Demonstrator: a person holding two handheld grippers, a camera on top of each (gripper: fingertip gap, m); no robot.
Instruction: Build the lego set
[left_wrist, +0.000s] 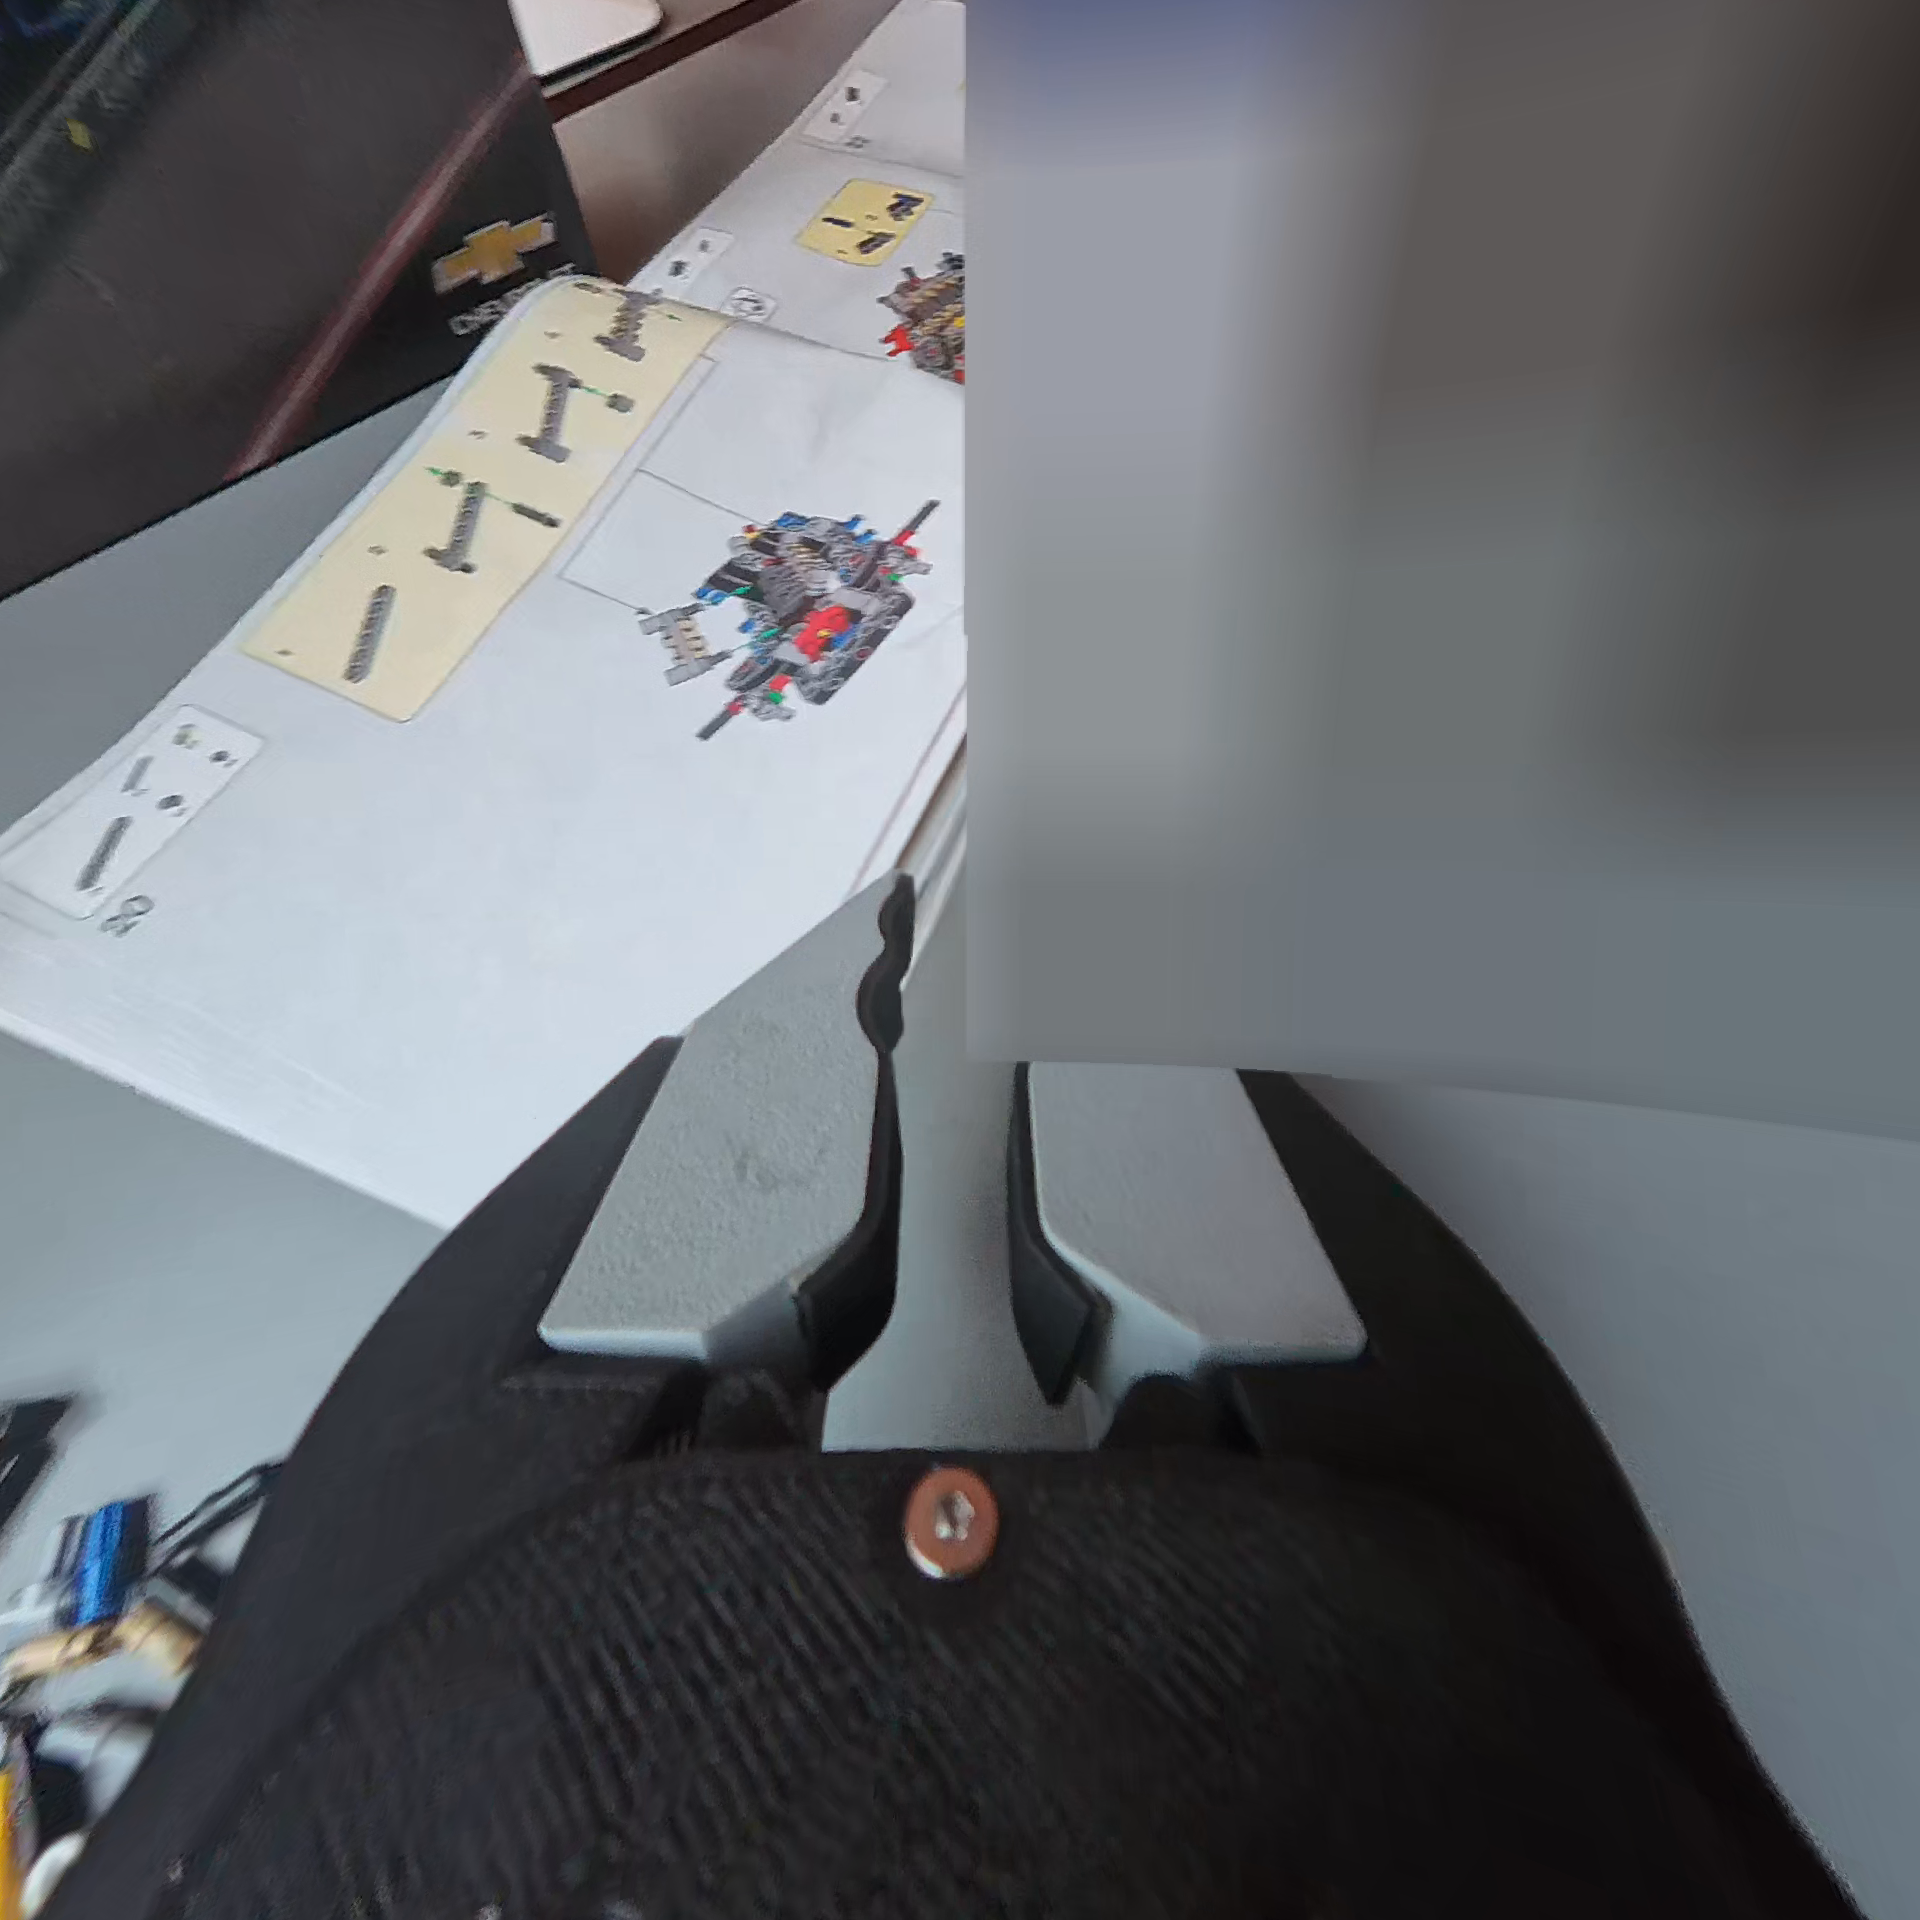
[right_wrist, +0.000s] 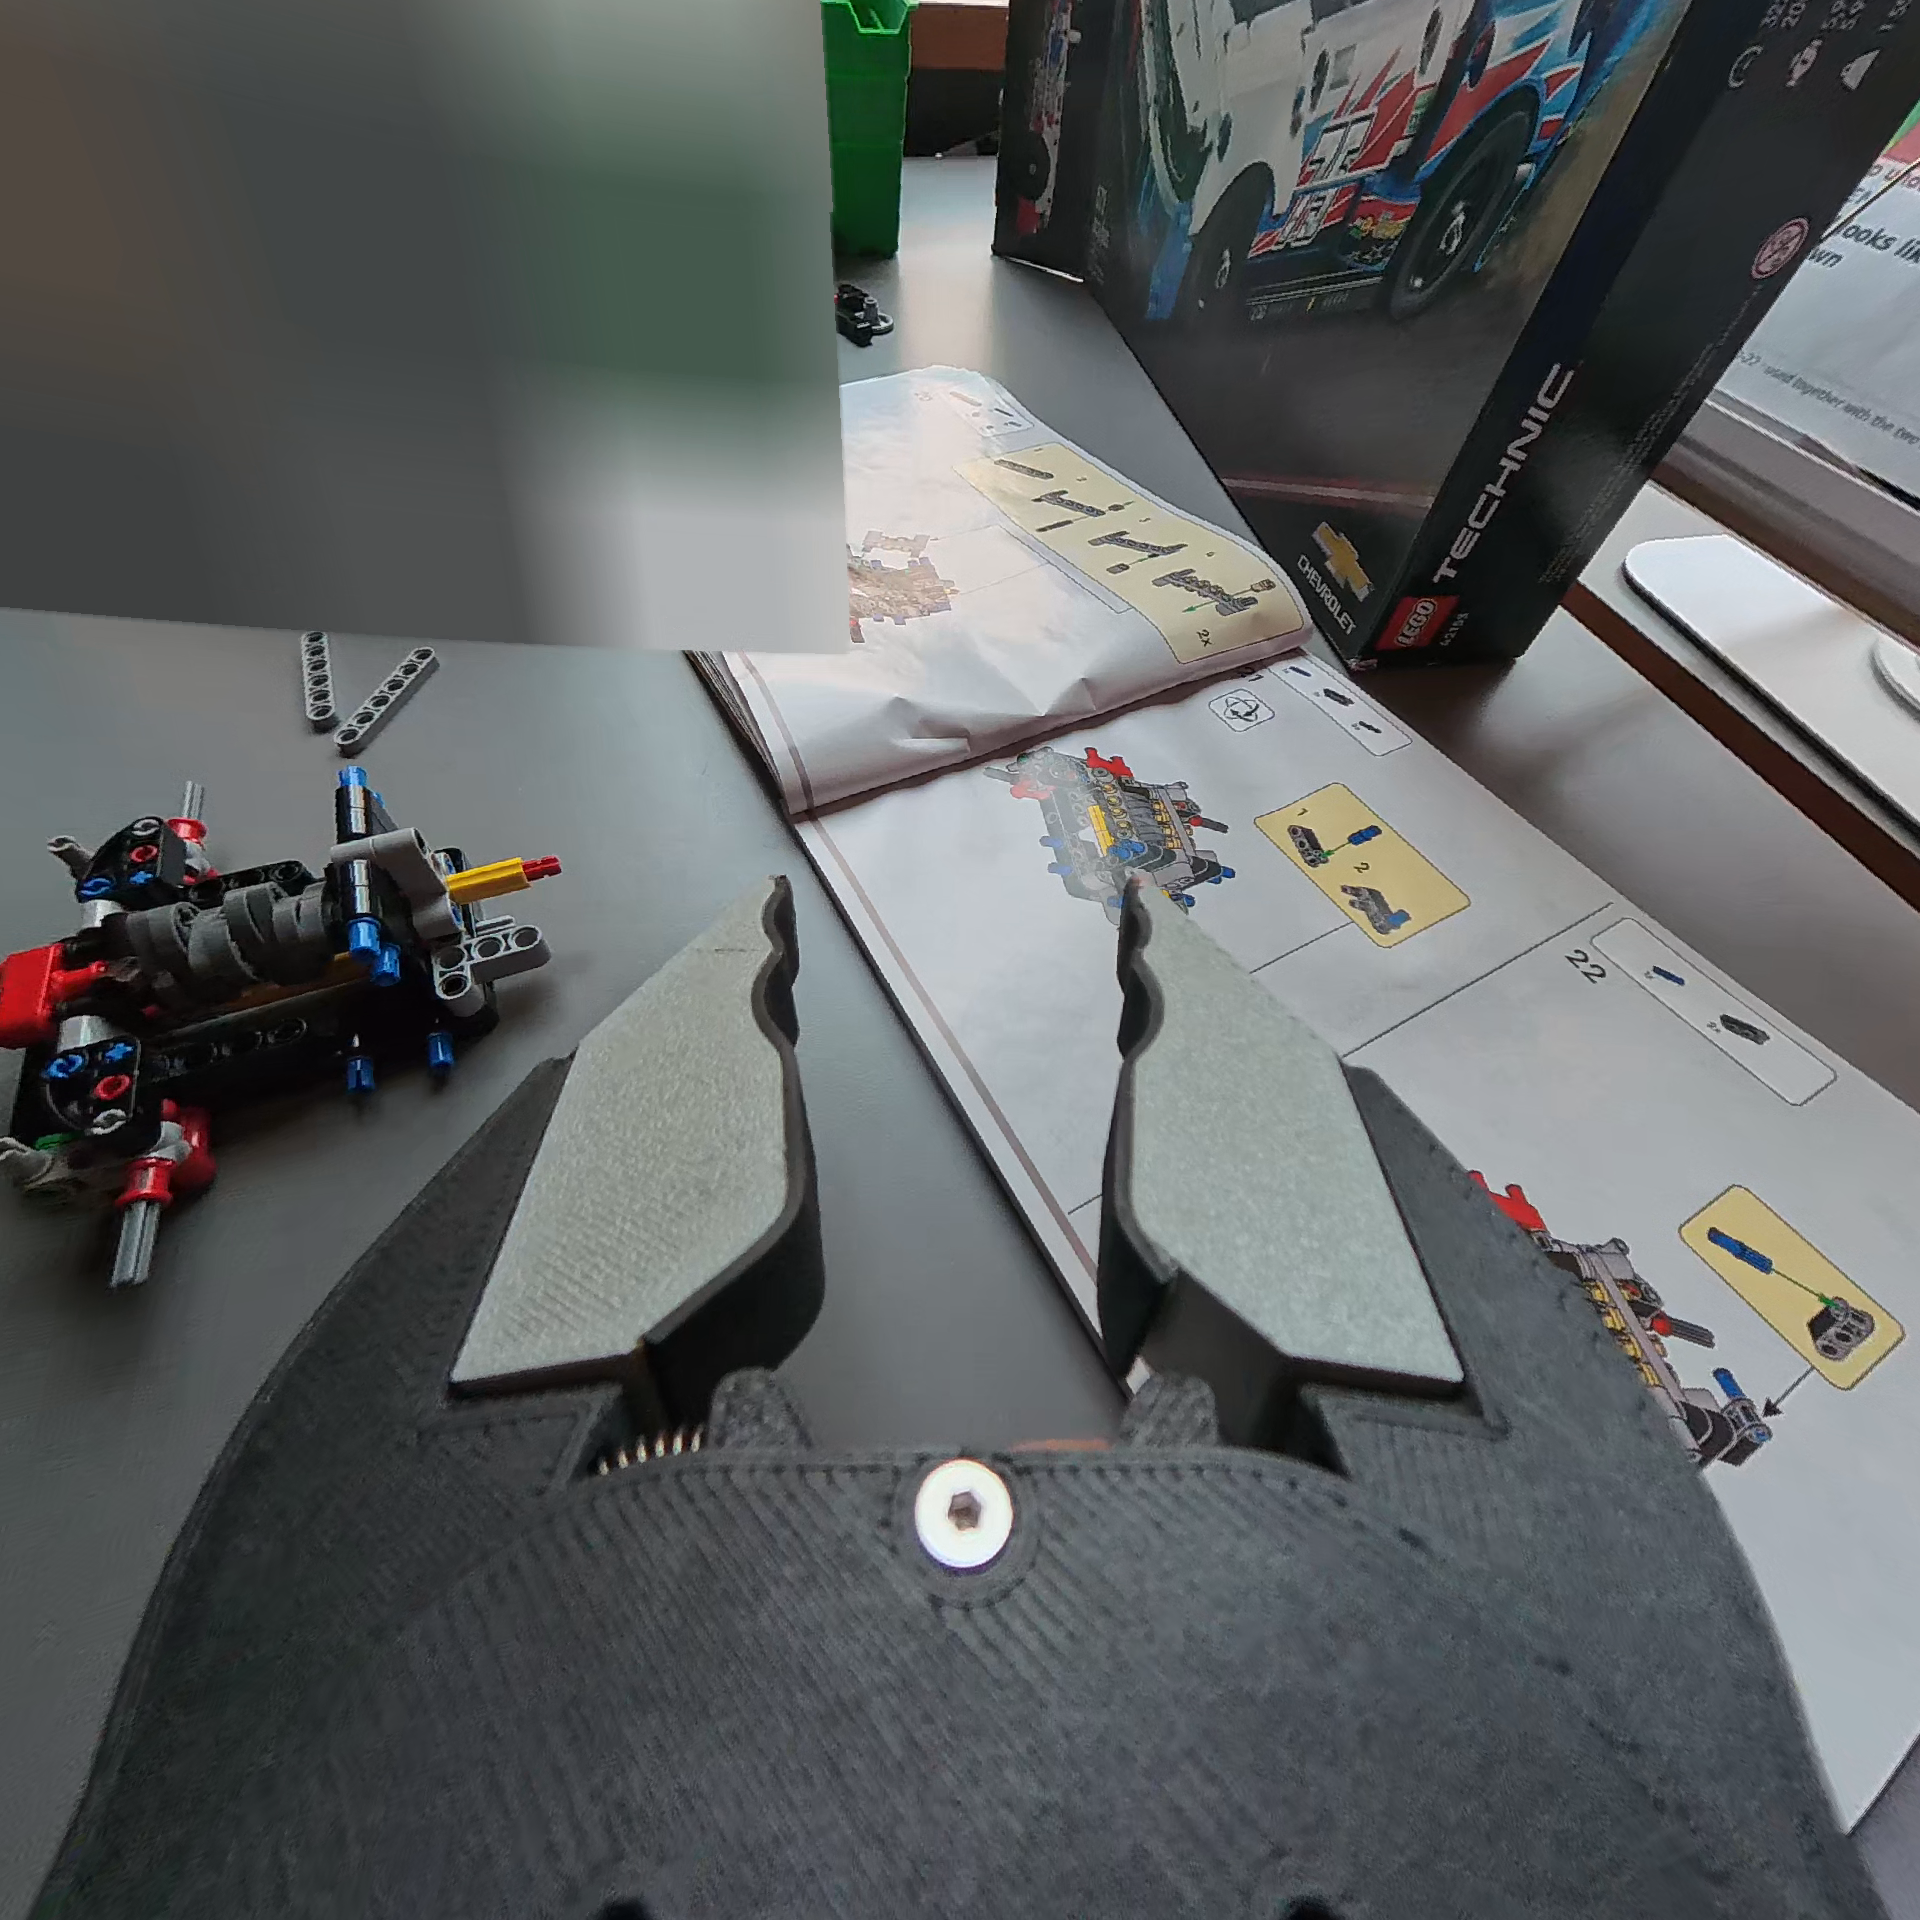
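Note:
A part-built lego assembly (right_wrist: 260, 966) in black, grey, red, blue and yellow lies on the dark table (right_wrist: 623, 1039), left of my right gripper (right_wrist: 956, 894). That gripper is open and empty, hovering over the left edge of the open instruction booklet (right_wrist: 1299, 1039). Two loose grey beams (right_wrist: 384, 701) lie behind the assembly. My left gripper (left_wrist: 951, 935) hovers at the booklet's (left_wrist: 468, 935) right edge with a narrow gap between its fingers and nothing against the left pad. Its right fingertip is hidden by a blurred patch. Blurry lego parts (left_wrist: 99, 1569) show at the lower left.
The set's black box (right_wrist: 1403, 312) stands upright behind the booklet and also shows in the left wrist view (left_wrist: 260, 260). A green bin (right_wrist: 868, 125) and a small black piece (right_wrist: 857, 310) sit farther back. A white flat object (right_wrist: 1766, 623) lies on the brown desk at right.

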